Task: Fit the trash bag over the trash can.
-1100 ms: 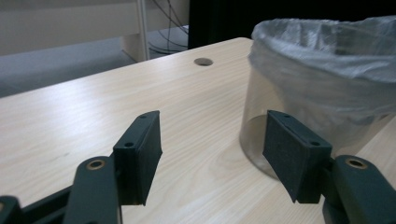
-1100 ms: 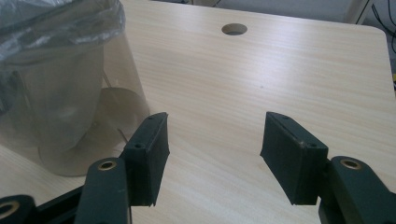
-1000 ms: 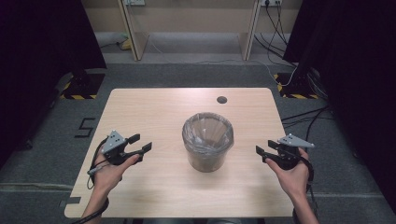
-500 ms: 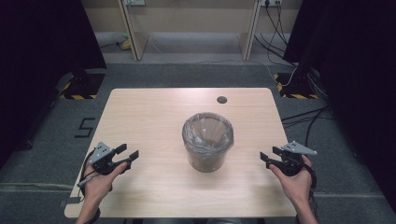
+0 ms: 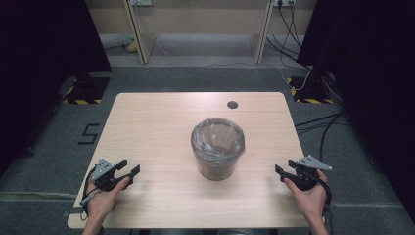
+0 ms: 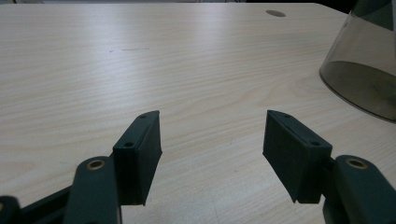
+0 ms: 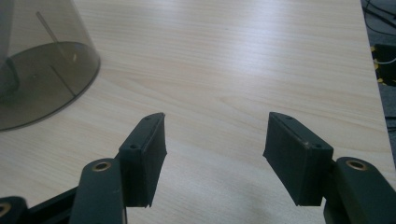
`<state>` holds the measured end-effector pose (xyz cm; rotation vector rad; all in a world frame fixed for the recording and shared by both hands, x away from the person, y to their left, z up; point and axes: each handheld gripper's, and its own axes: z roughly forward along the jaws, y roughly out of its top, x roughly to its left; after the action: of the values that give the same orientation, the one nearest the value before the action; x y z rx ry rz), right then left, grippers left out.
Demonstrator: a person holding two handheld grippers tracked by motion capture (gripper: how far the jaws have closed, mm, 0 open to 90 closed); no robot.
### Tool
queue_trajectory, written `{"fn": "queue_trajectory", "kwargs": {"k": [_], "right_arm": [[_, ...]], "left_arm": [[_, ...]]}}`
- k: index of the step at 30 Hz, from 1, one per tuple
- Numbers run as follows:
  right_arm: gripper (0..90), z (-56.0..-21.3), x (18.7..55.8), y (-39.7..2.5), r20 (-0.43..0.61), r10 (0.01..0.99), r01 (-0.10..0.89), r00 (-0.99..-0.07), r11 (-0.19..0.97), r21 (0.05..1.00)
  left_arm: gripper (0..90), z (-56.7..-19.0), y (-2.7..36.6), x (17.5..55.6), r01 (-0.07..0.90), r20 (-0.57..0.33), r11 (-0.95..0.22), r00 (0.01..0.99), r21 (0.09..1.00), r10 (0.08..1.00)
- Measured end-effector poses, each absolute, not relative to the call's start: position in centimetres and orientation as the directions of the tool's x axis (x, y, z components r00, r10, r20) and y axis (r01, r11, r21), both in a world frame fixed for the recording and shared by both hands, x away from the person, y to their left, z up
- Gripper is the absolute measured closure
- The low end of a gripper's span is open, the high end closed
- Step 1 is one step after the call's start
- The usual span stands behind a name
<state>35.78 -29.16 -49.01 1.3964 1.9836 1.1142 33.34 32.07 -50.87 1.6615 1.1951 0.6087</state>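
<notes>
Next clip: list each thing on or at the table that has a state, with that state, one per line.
Bin: upright at the table's middle, translucent grey, touched by neither gripper.
Bin liner: fitted inside, folded over the rim, mouth open.
Left gripper: jaws open, holding nothing, near the table's front left edge.
Right gripper: jaws open, holding nothing, near the front right edge.
Table: one dark round hole near the far edge.

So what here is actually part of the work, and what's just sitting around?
Part of the work:
- clear bin lined with a plastic bag, standing mid-table
- left gripper, open, holding nothing
- right gripper, open, holding nothing

Just sitting around:
- dark round spot near the table's far edge
- table itself
- cables on the floor
</notes>
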Motion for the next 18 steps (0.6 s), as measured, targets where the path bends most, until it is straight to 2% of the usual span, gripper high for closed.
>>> {"fn": "queue_trajectory", "kwargs": {"k": [18], "right_arm": [[37.9,-50.4,35.0,-29.4,0.074,0.937,0.503,-0.343,0.116,0.856]], "left_arm": [[36.2,-51.9,31.8,33.0,0.413,-0.126,-0.044,0.375,0.91,0.918]]}}
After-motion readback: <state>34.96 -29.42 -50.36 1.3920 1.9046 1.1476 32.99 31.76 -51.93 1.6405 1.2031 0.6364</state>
